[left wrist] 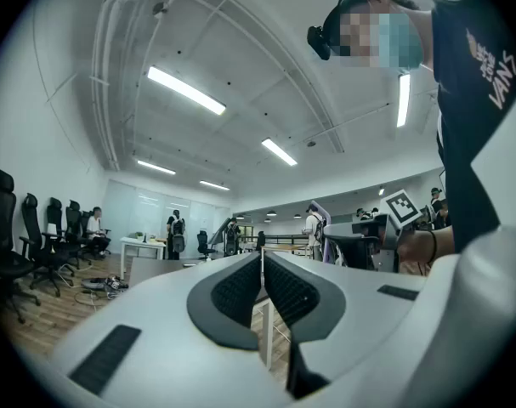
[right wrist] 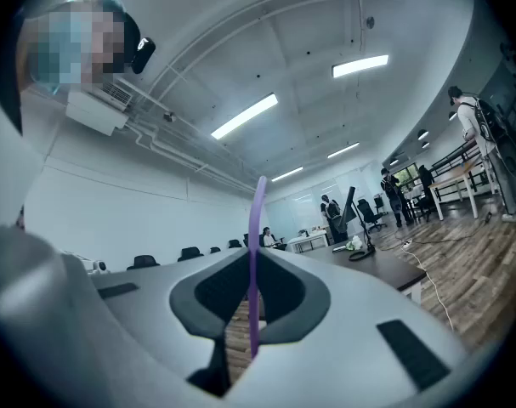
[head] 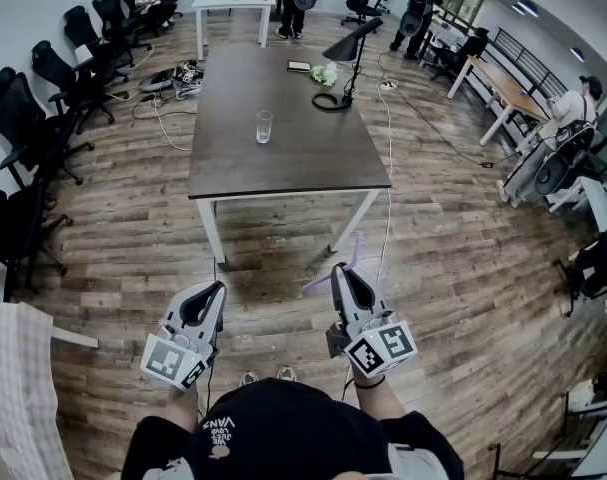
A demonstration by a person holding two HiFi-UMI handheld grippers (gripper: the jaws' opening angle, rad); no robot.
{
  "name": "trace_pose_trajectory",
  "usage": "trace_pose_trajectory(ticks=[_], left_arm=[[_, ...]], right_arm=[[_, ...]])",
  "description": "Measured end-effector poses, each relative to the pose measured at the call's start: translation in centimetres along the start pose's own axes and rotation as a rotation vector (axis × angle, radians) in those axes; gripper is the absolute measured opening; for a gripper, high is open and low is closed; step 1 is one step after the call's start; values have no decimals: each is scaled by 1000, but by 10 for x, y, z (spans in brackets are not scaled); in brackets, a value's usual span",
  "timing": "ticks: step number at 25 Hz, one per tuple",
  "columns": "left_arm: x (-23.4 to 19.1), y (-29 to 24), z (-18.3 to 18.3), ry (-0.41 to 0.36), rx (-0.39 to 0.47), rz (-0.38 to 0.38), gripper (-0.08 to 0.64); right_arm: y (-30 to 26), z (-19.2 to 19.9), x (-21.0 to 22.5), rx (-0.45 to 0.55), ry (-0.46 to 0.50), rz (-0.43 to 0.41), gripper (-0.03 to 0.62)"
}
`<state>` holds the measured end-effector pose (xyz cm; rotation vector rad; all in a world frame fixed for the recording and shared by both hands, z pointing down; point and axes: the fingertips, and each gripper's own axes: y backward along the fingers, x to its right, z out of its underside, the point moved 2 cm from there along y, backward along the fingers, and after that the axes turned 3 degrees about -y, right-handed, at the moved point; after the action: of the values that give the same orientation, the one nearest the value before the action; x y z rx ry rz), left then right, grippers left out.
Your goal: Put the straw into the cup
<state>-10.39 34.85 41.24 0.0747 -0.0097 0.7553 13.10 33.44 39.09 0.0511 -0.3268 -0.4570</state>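
Purple straw (head: 316,284) juts across the right claw (head: 339,270) in the head view; the cup (head: 264,126) stands well ahead on the counter (head: 293,168). In the left gripper view, the left claw (left wrist: 262,262) is pressed together and empty, likely kept spare. In the right gripper view, the right claw is clamped on the straw mid-length, leaving an end free for insertion.

The dark bench (head: 293,163) carried a clear cup (head: 264,126) near its middle and a black lamp (head: 347,46) toward its far end.

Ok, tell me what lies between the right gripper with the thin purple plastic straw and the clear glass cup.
Head view: only wooden floor, then the dark table's near edge and bare top before the cup.
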Motion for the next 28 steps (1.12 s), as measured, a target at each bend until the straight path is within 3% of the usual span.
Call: trace_pose_trajectory(ticks=[16,28], left_arm=[[-7,4,-3,6,3,10,22],[-14,15,-1,6,3,38,21]], right_arm=[[-6,-3,-14,25,-22,-38,37],[-5,6,-28,28,-13,-14,37]])
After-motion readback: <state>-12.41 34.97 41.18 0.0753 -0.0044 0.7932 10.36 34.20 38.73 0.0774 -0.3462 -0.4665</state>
